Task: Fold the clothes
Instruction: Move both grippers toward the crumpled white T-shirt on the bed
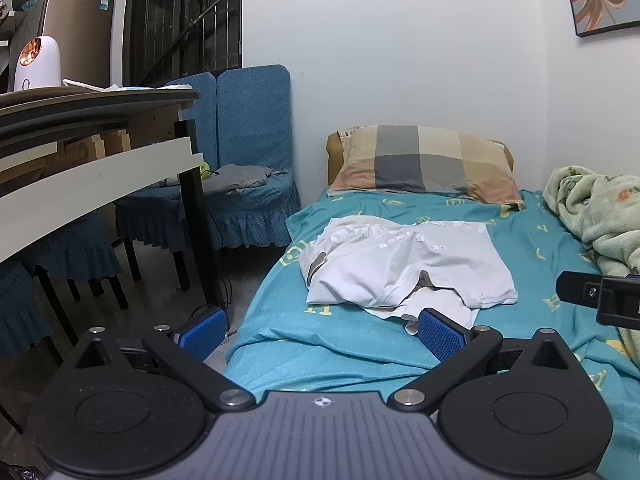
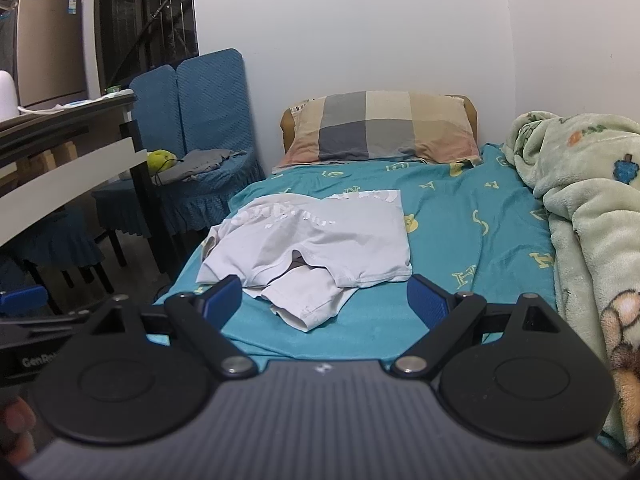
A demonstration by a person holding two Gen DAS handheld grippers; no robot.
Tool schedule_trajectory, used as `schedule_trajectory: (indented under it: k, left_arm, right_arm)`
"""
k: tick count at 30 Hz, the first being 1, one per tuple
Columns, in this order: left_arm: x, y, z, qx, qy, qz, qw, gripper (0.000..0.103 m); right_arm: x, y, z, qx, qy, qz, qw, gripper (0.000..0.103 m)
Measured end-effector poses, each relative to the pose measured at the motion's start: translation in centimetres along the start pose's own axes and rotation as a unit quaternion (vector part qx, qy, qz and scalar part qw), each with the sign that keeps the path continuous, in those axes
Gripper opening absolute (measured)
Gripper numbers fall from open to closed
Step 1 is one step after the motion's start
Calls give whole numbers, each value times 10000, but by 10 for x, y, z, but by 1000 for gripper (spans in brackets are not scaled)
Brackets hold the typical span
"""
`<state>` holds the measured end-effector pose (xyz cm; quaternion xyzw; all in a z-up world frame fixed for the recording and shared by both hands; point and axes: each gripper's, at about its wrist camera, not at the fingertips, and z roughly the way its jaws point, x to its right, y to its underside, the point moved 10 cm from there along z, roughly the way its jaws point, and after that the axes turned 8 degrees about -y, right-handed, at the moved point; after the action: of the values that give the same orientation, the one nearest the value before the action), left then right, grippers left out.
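A white T-shirt (image 1: 408,268) lies crumpled on the teal bed sheet (image 1: 352,344), with its neck opening and a sleeve toward me; it also shows in the right wrist view (image 2: 320,244). My left gripper (image 1: 320,330) is open and empty, held above the bed's near edge, short of the shirt. My right gripper (image 2: 326,300) is open and empty, just short of the shirt's near sleeve. The right gripper's side shows at the right edge of the left wrist view (image 1: 600,296).
A checked pillow (image 2: 380,128) lies at the head of the bed. A pale green blanket (image 2: 592,208) is heaped along the right side. A table (image 1: 100,152) and blue-covered chairs (image 1: 248,152) stand left of the bed. The sheet also shows in the right wrist view (image 2: 472,240).
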<state>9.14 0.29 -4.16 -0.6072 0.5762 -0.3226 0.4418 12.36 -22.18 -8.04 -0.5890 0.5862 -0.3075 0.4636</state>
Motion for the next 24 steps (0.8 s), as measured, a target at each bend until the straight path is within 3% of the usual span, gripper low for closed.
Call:
schedule_trajectory:
  k: [8,14,24]
  left_arm:
    - [-3,3,6,-156,-10,-105,9998,103]
    - [-12,-1,14,-31,-8,-220,9998,103]
    - [-15,1,12,12,-46,-222,9997,103]
  right_arm:
    - [-5,-2,1,154,13,-12,9999,91]
    - [4,-3,-1,379,-114,229,9990,91]
    - [8,-2,0,298,-84,188,9993,91]
